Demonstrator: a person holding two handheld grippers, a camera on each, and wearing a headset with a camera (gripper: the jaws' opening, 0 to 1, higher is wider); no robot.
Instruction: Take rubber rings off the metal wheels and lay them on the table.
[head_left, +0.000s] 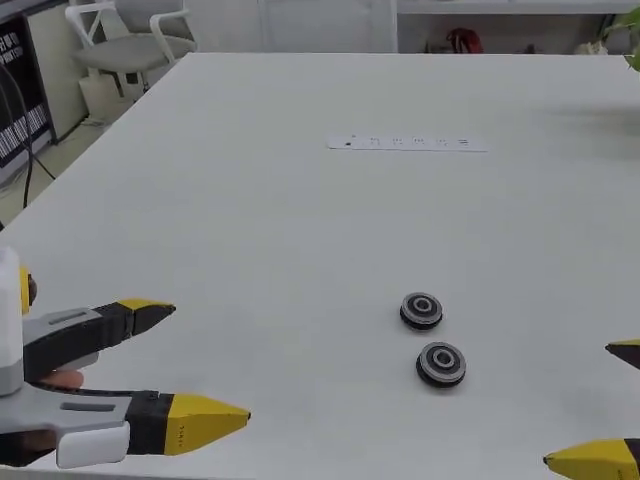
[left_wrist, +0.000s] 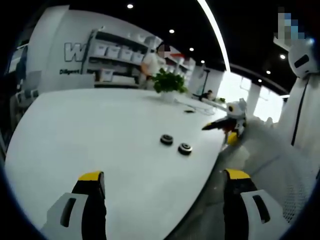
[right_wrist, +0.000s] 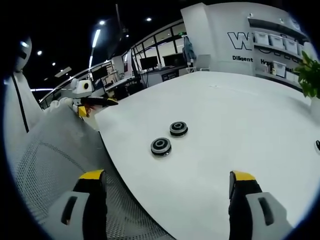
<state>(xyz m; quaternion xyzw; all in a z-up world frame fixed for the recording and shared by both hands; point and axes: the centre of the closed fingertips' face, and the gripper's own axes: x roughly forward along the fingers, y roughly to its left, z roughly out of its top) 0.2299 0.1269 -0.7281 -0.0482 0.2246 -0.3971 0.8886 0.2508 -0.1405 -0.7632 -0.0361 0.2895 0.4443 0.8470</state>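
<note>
Just beyond the near wheel on the table sits the far wheel, both seemingly wearing their rings. Well left of it the left gripper, and near its right the right gripper, gape empty. No ring is off yet; everything remains.

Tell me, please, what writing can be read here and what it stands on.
"W": big letter on the white wall; what follows is hidden.
"Diligent": small lettering below it, same wall.
White strip on the table: marks too small to read.
Black banner: blurred, unreadable.
</note>
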